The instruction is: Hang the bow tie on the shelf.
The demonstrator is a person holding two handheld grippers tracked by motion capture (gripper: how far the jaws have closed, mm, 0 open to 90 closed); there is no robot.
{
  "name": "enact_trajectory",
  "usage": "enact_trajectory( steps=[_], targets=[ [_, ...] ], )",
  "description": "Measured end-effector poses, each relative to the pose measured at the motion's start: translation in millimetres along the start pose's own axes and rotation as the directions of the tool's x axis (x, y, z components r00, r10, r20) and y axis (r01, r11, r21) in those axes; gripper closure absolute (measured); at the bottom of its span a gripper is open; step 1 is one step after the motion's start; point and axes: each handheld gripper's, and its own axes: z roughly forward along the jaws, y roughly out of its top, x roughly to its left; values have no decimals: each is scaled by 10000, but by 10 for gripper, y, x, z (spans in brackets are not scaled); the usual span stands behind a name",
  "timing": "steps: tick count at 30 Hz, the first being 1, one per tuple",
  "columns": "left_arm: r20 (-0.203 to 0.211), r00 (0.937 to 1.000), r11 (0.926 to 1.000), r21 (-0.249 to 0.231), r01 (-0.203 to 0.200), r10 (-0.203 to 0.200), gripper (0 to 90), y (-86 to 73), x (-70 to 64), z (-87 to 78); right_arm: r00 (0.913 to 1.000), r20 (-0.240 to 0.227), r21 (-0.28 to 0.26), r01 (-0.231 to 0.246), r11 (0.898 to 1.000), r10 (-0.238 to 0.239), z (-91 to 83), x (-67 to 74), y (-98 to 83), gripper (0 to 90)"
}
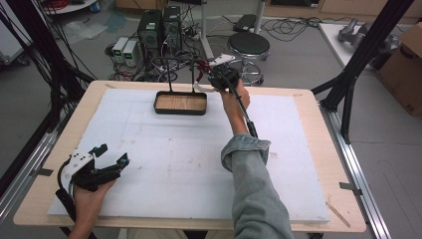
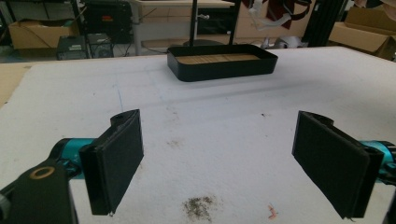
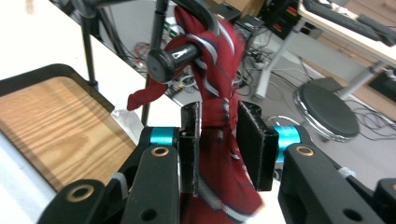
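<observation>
In the high view, the right gripper (image 1: 215,79) reaches over the far edge of the surface (image 1: 298,149), at a red tie (image 1: 200,69) hanging on a black rack (image 1: 171,62) behind a black tray (image 1: 180,103). The left gripper (image 1: 112,157) rests near the near left corner.

In the left gripper view, its jaws stand spread wide over bare white surface (image 2: 210,130), the tray (image 2: 222,65) far ahead.

In the right gripper view, the jaws sit narrowly apart around the tie (image 3: 217,116), which drapes from the rack's bar (image 3: 180,56); whether the pads press the cloth I cannot tell.

Right tongs (image 3: 217,135) raised, jaws narrow; left tongs (image 2: 219,163) low, jaws wide.
</observation>
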Motion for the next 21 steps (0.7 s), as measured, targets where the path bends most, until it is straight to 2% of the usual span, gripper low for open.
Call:
enact_trajectory(
  steps=[7,12,17,19,21],
  targets=[
    [-20,10000,10000,-14,5,-5,166,-1,-2,2,9995,-308,-99,-67,9999,64,-59,-52,-7,657],
    [-19,10000,10000,-25,12,-12,166,-1,-4,3,9996,-244,-263,-154,9995,148,-130,-100,-21,602],
    [-45,10000,10000,-13,12,-12,167,-1,-6,7,9977,-335,-507,-599,9969,582,-298,-227,-69,533],
    [-54,10000,10000,-2,4,-4,166,0,-4,12,9976,-320,-609,-627,9962,608,-329,-251,-72,515],
    [-59,10000,10000,29,18,-18,166,-3,-3,20,9969,-377,-901,-727,9933,695,-441,-320,-92,480]
  ],
)
